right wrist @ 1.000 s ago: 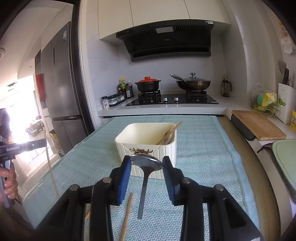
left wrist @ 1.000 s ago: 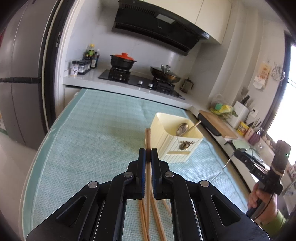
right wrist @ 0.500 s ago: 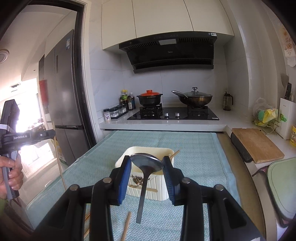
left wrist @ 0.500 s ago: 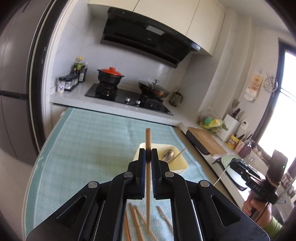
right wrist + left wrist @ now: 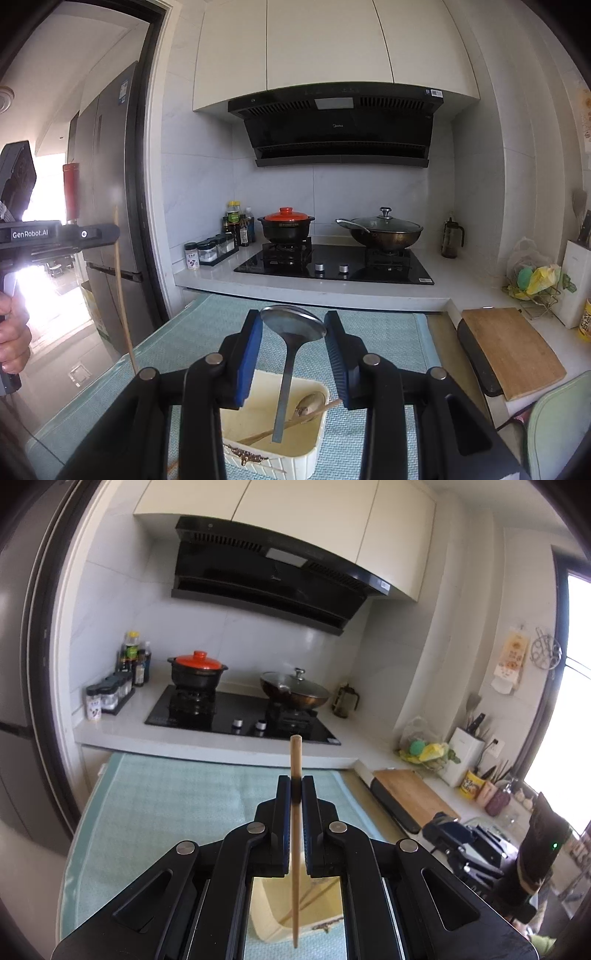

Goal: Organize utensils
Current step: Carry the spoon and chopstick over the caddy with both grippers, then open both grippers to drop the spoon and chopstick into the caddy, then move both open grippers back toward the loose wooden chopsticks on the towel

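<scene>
My left gripper (image 5: 295, 788) is shut on a wooden chopstick (image 5: 295, 856) that hangs upright, its lower tip above the cream utensil box (image 5: 269, 915) seen between the gripper arms. My right gripper (image 5: 293, 325) is shut on the bowl of a metal spoon (image 5: 293, 325); the handle hangs down over the same cream box (image 5: 299, 458). Inside the box lie another spoon (image 5: 310, 402) and a chopstick (image 5: 291, 424). The left gripper with its chopstick (image 5: 123, 295) also shows at the left of the right wrist view.
The box stands on a teal mat (image 5: 207, 325) over the counter. Behind are a stove with a red-lidded pot (image 5: 286, 229) and a wok (image 5: 384, 232). A wooden cutting board (image 5: 513, 350) lies at the right. A fridge (image 5: 107, 206) stands at the left.
Both grippers have risen and tilted upward with their utensils. The box now sits low under each gripper. The loose chopsticks on the mat have dropped out of the left wrist view.
</scene>
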The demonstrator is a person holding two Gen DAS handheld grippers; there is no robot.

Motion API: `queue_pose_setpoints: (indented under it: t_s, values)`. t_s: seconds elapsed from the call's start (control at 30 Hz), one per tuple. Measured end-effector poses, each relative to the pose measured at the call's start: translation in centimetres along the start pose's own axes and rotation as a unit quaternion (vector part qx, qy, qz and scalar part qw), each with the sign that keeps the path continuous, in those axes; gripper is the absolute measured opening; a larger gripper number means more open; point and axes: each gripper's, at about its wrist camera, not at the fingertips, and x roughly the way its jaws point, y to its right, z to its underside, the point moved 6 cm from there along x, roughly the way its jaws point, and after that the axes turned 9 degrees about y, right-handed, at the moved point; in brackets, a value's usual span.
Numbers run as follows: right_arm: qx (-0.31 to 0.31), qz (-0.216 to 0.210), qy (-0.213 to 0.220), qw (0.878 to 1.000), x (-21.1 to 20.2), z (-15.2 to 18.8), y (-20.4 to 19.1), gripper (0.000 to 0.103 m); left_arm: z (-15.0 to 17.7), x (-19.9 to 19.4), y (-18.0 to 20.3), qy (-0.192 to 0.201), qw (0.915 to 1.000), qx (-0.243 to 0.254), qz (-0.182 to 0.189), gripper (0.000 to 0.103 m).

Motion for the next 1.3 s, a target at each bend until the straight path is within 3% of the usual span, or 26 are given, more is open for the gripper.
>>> queue_pose_setpoints:
  t_s: [0.23,0.43,0.57,0.67,0.73,0.8,0.87,0.97,1.07,1.17,1.3]
  values:
    - [0.025,-0.007,-0.074,0.997,4.6,5.5,0.6,0.035,3.3,6.1,0.9,-0.022,0.9995,0.014,-0.016,0.004]
    - [0.032,0.005,-0.14,0.99,7.0,9.9,1.0,0.035,8.1,10.5,0.6,-0.072,0.9967,0.024,-0.029,0.004]
    - [0.027,0.015,-0.171,0.985,8.0,11.6,1.0,0.035,10.6,12.1,-0.9,-0.11,0.9933,0.004,-0.035,0.004]
    - [0.029,0.022,-0.178,0.983,8.3,11.8,1.0,0.039,11.6,12.4,-2.1,-0.13,0.9894,-0.012,-0.063,0.005]
    - [0.033,0.022,-0.174,0.984,8.2,11.6,1.2,0.061,11.8,11.8,-2.8,-0.136,0.9878,-0.024,-0.073,0.022]
    - [0.033,0.024,-0.164,0.986,7.5,10.9,1.3,0.061,11.3,10.4,-3.2,-0.128,0.9877,-0.027,-0.085,0.068]
    - [0.029,0.026,-0.156,0.987,6.4,10.3,1.4,0.062,10.4,8.2,-3.6,-0.108,0.9891,-0.024,-0.097,0.086]
    - [0.017,0.031,-0.143,0.989,3.6,9.6,1.6,0.064,9.7,4.3,-3.6,-0.107,0.9906,-0.003,-0.085,0.09]
    - [-0.002,0.037,-0.139,0.99,0.1,9.9,1.8,0.073,10.0,-0.5,-3.9,-0.107,0.9897,0.034,-0.089,0.098]
    - [-0.018,0.052,-0.142,0.988,-3.7,11.2,1.9,0.075,11.0,-5.4,-4.4,-0.101,0.9871,0.062,-0.108,0.101]
    - [-0.009,0.068,-0.161,0.985,-8.1,14.3,2.0,0.08,14.1,-11.0,-5.4,-0.098,0.9822,0.062,-0.147,0.102]
